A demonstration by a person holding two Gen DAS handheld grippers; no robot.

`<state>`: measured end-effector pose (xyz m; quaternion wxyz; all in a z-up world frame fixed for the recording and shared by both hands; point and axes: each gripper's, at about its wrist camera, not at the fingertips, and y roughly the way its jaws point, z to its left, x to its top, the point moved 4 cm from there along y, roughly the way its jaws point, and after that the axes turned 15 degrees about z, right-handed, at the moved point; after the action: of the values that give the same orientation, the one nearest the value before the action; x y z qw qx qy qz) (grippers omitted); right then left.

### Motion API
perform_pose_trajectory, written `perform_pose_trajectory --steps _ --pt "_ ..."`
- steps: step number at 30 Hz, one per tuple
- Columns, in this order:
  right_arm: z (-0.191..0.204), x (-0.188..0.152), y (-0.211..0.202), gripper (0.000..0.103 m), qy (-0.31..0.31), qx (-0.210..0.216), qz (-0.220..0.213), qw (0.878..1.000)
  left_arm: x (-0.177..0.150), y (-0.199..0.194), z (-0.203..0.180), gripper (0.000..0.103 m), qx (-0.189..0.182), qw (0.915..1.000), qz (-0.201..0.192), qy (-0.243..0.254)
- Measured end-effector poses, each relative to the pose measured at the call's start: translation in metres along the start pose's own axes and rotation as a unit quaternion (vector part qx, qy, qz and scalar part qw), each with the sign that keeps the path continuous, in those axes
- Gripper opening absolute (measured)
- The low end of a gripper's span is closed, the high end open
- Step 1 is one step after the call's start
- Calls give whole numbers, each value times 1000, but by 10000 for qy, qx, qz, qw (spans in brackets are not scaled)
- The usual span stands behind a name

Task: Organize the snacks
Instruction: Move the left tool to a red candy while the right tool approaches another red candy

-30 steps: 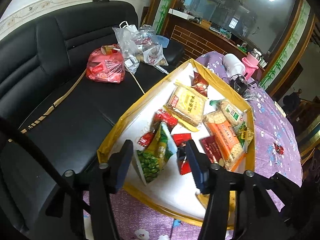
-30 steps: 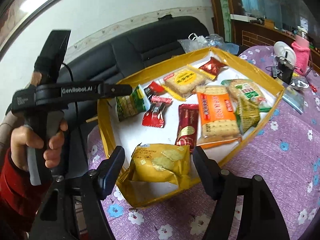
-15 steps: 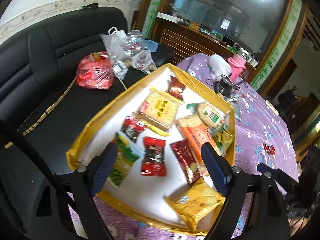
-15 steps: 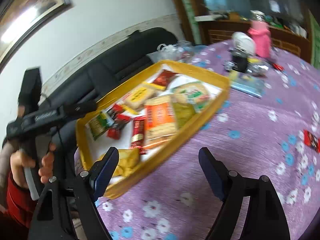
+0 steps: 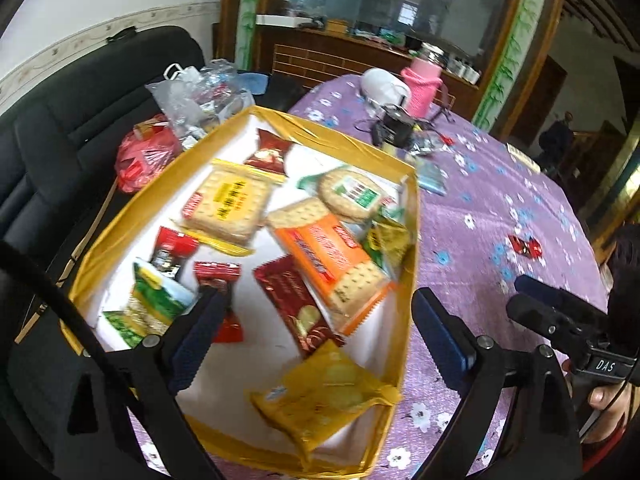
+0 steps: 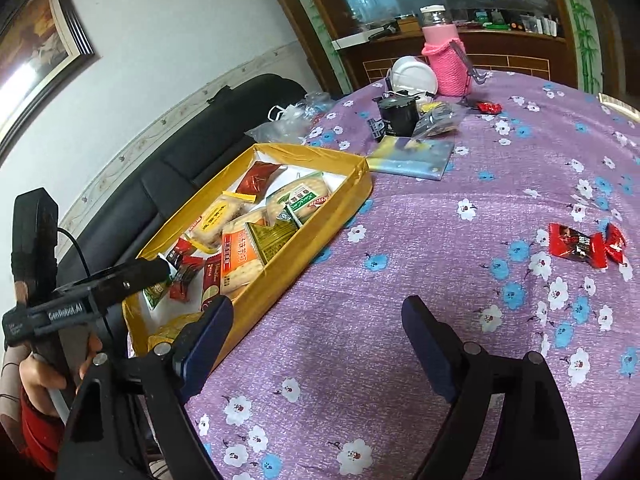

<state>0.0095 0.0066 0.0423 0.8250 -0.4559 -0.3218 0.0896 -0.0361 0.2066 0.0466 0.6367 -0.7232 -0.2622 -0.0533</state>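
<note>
A yellow-walled tray [image 5: 412, 240] on the purple flowered tablecloth holds several snack packs: a yellow cracker packet [image 5: 328, 396] in its near corner, an orange biscuit pack [image 5: 332, 256], a dark red pack [image 5: 296, 304] and a green pea pack [image 5: 152, 304]. My left gripper [image 5: 316, 304] hovers above the tray's near end. Its jaws are opening and grip nothing. My right gripper [image 6: 318, 308] is over bare tablecloth to the right of the tray [image 6: 320, 240], its jaws also opening with nothing between them. A loose red candy [image 6: 580, 244] lies on the cloth to the right.
At the far end of the table stand a pink bottle [image 6: 444, 68], a white bowl [image 6: 414, 74], a black cup [image 6: 398, 114] and a flat blue-yellow packet [image 6: 412, 154]. Another red candy [image 6: 489, 107] lies near the bottle. A black sofa [image 5: 80, 120] with plastic bags [image 5: 192, 100] is left of the table.
The left gripper let go of the green pea pack, which now lies in the tray, and spread wide. The right gripper released the yellow cracker packet into the tray and swung right over the cloth.
</note>
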Motion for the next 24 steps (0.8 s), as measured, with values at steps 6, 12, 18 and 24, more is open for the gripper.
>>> perform_pose_trajectory --steps 6,12,18,24 --pt "-3 -1 -3 89 -18 -67 -13 10000 0 3 -10 95 8 9999 63 93" --pt "-8 0 -5 89 -31 -203 -20 9998 1 4 -11 96 10 9999 82 64" --pt "-20 1 -12 89 27 -317 -63 9995 5 5 -21 96 20 9998 103 161" --pt "-44 5 -31 89 113 -517 -235 9983 15 4 -49 96 159 9979 86 624"
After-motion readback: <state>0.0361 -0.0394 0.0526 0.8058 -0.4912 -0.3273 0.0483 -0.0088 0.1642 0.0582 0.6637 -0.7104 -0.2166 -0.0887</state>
